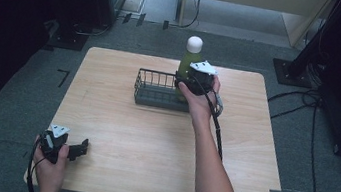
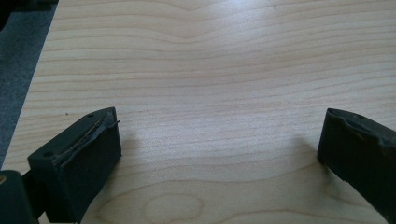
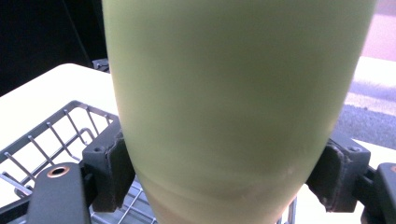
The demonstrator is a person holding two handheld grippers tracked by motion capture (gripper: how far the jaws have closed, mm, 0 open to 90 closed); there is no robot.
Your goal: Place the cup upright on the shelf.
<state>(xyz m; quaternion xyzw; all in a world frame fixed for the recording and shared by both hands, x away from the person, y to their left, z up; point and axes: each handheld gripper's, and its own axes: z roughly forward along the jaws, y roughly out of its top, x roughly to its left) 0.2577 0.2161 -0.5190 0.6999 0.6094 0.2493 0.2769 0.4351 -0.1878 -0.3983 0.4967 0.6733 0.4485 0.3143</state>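
A wooden counter [image 1: 152, 139] stands on grey carpet. Toward its far side sits a dark wire basket [image 1: 155, 90], long side facing the person. At the basket's right end a green bottle [image 1: 188, 62] with a white cap stands upright, its base down among the wires. The right tool [image 1: 200, 80] is clamped on the bottle's lower body, one pad pressed against each side. Well apart, at the near left corner, the left tool [image 1: 79, 148] rests low over bare wood, jaws spread wide with nothing between them.
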